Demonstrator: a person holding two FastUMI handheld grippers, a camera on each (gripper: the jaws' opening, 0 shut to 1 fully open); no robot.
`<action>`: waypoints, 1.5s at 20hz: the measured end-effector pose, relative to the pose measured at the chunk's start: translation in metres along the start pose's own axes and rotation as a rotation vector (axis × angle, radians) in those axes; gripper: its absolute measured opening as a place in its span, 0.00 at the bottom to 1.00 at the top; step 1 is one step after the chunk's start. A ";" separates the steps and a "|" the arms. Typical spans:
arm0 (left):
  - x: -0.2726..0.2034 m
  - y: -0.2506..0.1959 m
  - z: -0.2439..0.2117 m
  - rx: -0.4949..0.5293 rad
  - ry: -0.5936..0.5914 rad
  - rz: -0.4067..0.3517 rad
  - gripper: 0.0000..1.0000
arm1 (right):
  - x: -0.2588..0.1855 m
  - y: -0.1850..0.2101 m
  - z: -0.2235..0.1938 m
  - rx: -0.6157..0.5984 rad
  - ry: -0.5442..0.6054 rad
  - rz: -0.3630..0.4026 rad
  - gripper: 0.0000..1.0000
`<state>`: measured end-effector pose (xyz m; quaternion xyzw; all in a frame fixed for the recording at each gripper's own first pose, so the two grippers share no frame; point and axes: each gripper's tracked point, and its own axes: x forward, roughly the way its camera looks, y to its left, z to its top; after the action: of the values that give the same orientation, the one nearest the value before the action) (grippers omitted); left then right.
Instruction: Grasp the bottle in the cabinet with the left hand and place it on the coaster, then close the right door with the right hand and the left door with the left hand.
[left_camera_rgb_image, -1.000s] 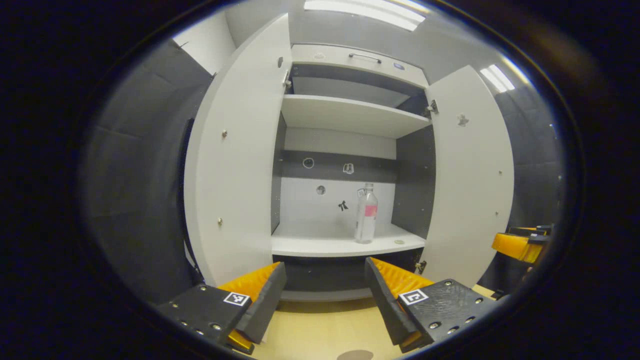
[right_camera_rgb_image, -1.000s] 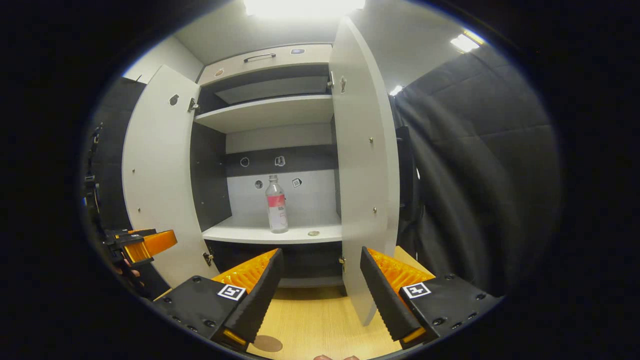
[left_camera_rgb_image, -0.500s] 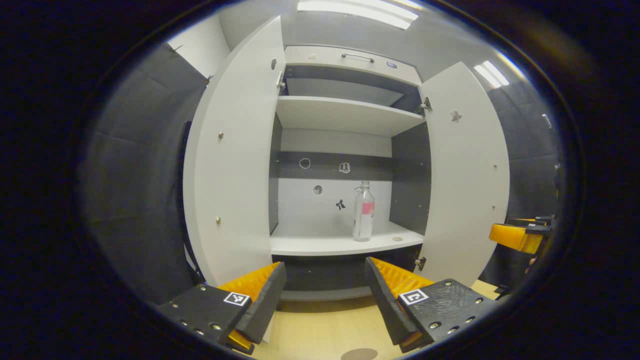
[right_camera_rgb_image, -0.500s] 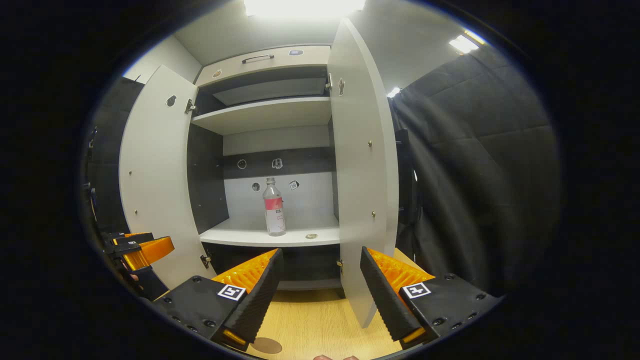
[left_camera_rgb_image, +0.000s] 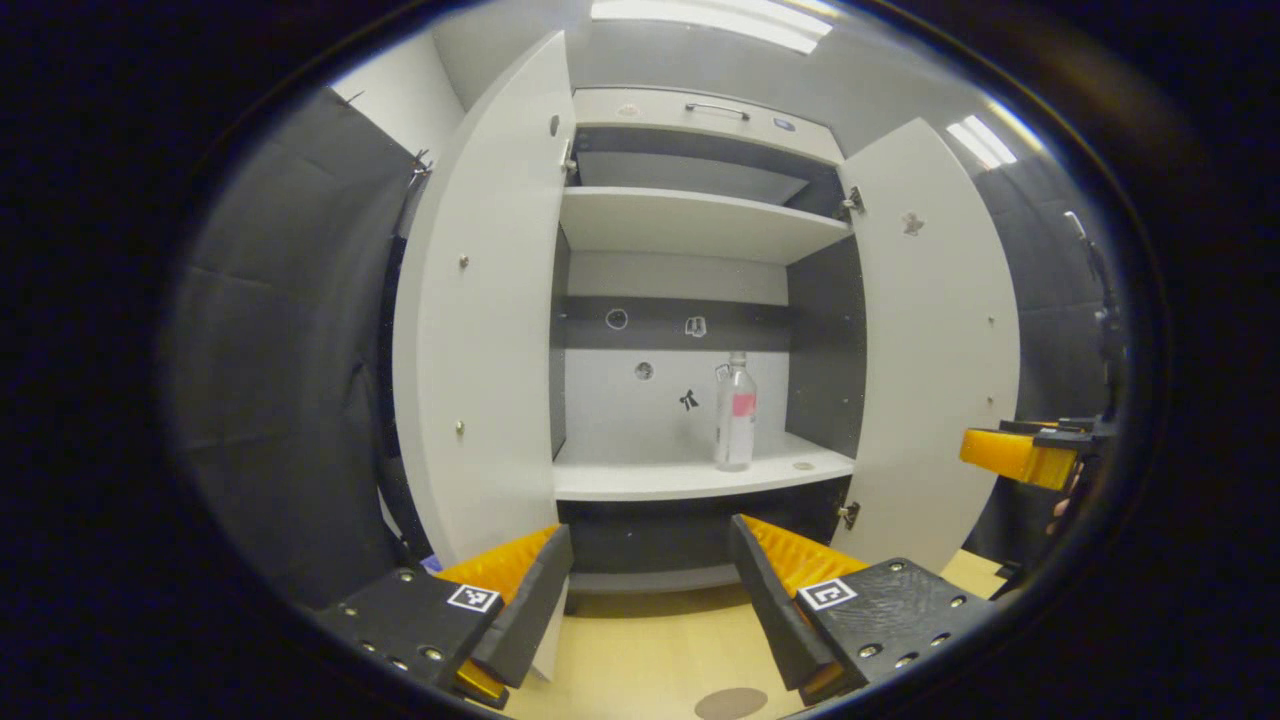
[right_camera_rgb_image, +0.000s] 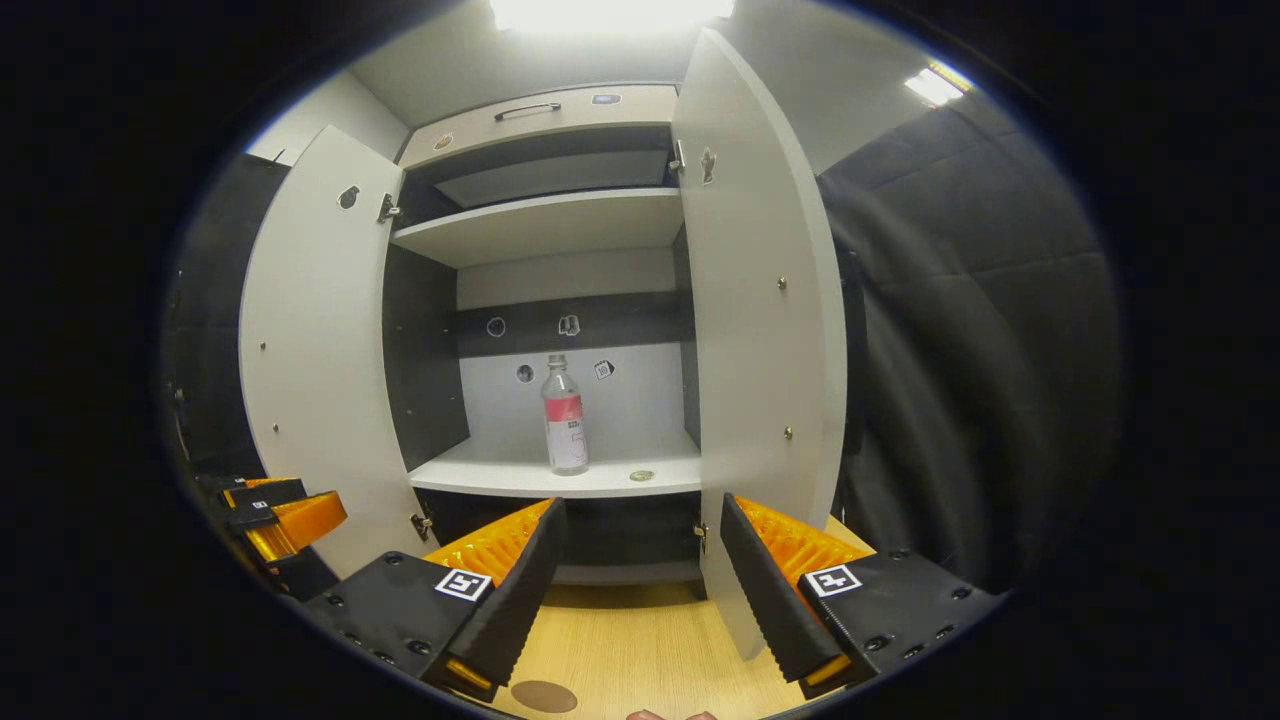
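1. The bottle (left_camera_rgb_image: 735, 425) stands upright on the cabinet's lower shelf (left_camera_rgb_image: 690, 478), ahead of and above the left gripper (left_camera_rgb_image: 650, 590), slightly right of its line
2. Both grippers' jaws are open, empty; the right gripper (right_camera_rgb_image: 640, 590) is no nearer
3. Pink label unreadable

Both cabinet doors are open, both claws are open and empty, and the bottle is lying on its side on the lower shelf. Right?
Not quite: the bottle stands upright on the lower shelf, as the left gripper view shows. The rest holds: both cabinet doors are open, and the left claw and right claw are open and empty.
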<state>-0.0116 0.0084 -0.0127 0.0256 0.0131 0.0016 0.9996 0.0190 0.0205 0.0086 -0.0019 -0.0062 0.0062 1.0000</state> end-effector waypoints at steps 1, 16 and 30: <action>0.003 0.000 -0.001 -0.001 0.011 -0.002 0.92 | -0.001 -0.001 0.000 -0.003 0.001 -0.004 0.92; 0.164 -0.063 0.051 0.008 -0.042 -0.114 0.92 | 0.015 -0.048 -0.015 -0.050 0.048 0.008 0.98; 0.317 -0.144 0.052 0.041 -0.019 -0.240 0.92 | 0.022 -0.041 -0.024 -0.067 0.053 0.069 0.92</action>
<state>0.3073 -0.1366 0.0232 0.0442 0.0069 -0.1187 0.9919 0.0419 -0.0208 -0.0147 -0.0359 0.0202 0.0404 0.9983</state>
